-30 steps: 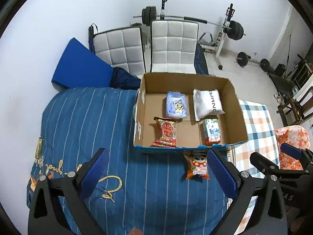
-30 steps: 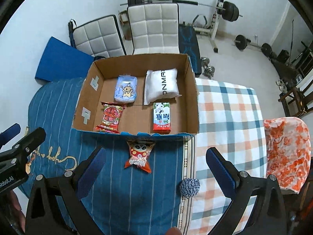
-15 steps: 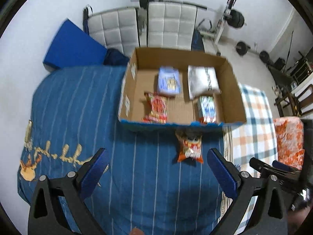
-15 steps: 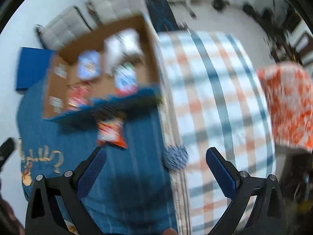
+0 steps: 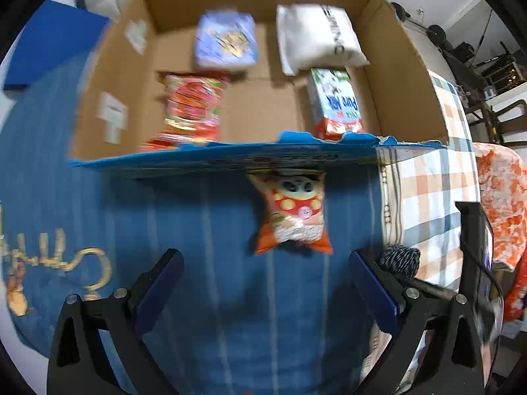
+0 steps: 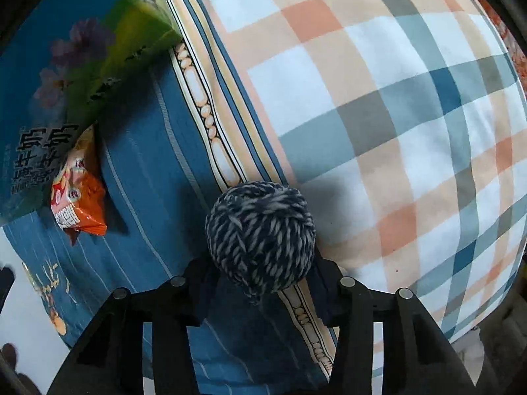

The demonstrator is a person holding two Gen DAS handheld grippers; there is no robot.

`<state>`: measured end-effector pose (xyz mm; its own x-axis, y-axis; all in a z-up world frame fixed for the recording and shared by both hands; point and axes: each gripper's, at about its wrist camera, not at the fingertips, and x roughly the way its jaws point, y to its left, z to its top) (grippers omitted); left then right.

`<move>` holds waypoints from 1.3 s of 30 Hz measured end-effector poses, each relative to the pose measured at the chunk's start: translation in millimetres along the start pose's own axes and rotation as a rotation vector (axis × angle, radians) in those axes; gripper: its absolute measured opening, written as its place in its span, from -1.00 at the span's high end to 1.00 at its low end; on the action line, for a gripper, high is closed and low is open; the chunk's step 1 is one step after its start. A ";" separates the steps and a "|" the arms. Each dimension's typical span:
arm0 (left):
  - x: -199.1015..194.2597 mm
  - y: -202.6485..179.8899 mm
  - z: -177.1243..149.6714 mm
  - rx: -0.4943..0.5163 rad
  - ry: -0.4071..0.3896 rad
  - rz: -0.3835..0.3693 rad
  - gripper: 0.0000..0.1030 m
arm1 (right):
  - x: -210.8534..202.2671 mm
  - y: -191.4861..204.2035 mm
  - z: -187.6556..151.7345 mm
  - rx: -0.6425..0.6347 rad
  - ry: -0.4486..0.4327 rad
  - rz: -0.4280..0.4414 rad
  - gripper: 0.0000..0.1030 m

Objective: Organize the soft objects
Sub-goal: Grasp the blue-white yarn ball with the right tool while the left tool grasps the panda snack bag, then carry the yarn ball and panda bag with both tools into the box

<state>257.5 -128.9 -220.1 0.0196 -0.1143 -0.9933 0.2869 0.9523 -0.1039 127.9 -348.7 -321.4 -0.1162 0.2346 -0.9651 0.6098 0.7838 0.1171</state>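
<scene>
The right claw is closing around the yarn ball on the bed, which may squash and slip, while the left claw is hanging wide open, empty, near the orange snack bag.

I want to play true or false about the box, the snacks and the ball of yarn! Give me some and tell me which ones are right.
1. The right gripper is closed on the yarn ball. True.
2. The orange snack bag is inside the cardboard box. False: it lies on the blue blanket, just in front of the box.
3. The left gripper is holding the orange snack bag. False: its fingers are spread wide and hold nothing.
4. The white pillow pack is in the box. True.
5. The milk carton is in the box. True.
6. The yarn ball is bright yellow. False: it is dark blue and white.
</scene>
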 end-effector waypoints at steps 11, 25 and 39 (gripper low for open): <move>74.4 -22.9 42.5 -0.003 0.130 -0.005 -0.72 | -10.5 2.0 -14.9 -0.024 -0.038 -0.035 0.06; 87.3 -21.5 -19.6 0.108 0.177 0.090 0.08 | -2.6 26.3 -52.1 -0.147 0.012 -0.072 0.06; 100.8 11.9 -84.5 0.011 0.223 0.129 0.05 | 34.3 73.4 -98.5 -0.310 0.047 -0.144 0.06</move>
<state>182.0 -105.2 -325.8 -0.1551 0.0744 -0.9851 0.3061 0.9517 0.0237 91.5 -226.5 -322.8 -0.2244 0.1296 -0.9658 0.3177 0.9467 0.0532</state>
